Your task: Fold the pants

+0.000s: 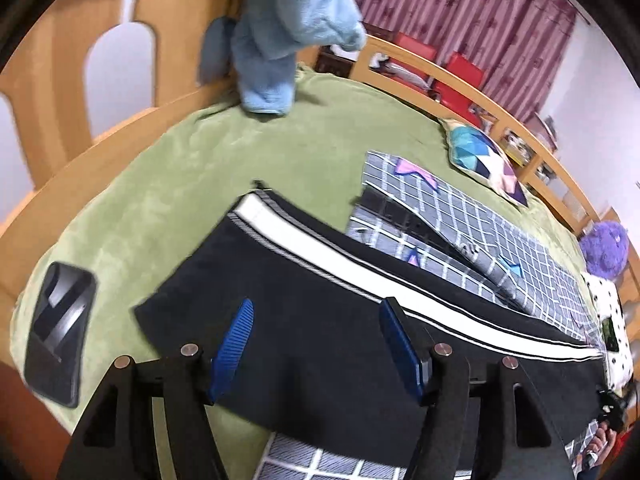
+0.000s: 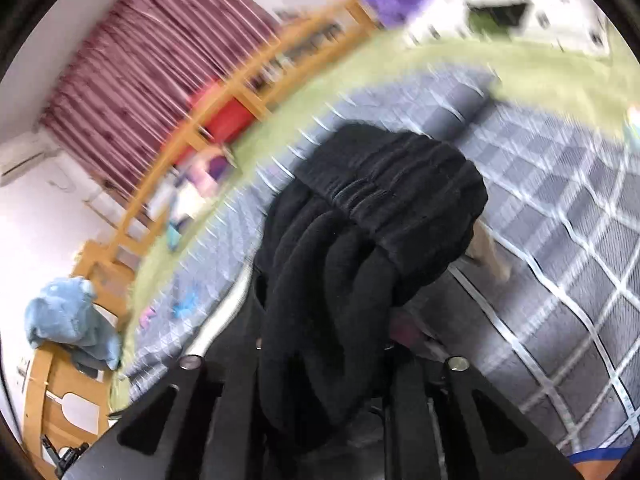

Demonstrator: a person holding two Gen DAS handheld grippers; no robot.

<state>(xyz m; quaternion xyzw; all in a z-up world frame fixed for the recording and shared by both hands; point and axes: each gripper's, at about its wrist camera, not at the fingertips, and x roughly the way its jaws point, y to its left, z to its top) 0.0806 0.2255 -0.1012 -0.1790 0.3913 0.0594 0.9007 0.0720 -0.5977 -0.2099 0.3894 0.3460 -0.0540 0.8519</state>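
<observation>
Pants [image 1: 320, 320] black, with a white side stripe, lying flat across the green blanket [image 1: 200, 168] on the bed. In the left wrist view the leg runs from the cuff end at upper left down toward the lower right, stripe edge on the far side.

Left gripper [image 1: 316, 344]: its two blue fingers [image 1: 234, 344] stand apart over the black cloth, nothing pinched between them; released. Whether the fingertips touch the fabric cannot be told.

Right gripper [image 2: 326, 344]: view heavily blurred. A bunched wad of the black pants, the gathered elastic waistband [image 2: 380, 192] uppermost, fills the space between its fingers and hides the fingertips. Fingers clenched on that wad, grasping the waistband end. The held bundle stands above a grey checked sheet [image 2: 540, 200].

Surroundings, left wrist view:
- grey checked sheet [image 1: 460, 216] lies just beyond the pants' striped edge, on the blanket.
- black phone [image 1: 60, 332] lies on the blanket, left of the pants, apart from them.
- patterned cushion [image 1: 486, 160] sits past the sheet near the wooden bed rail [image 1: 480, 92].
- light blue garment [image 1: 288, 32] hangs over the headboard end, its lower end resting on the blanket.
- purple plush toy [image 1: 604, 248] at the right edge.
- maroon curtain [image 1: 460, 12] behind the rail.
</observation>
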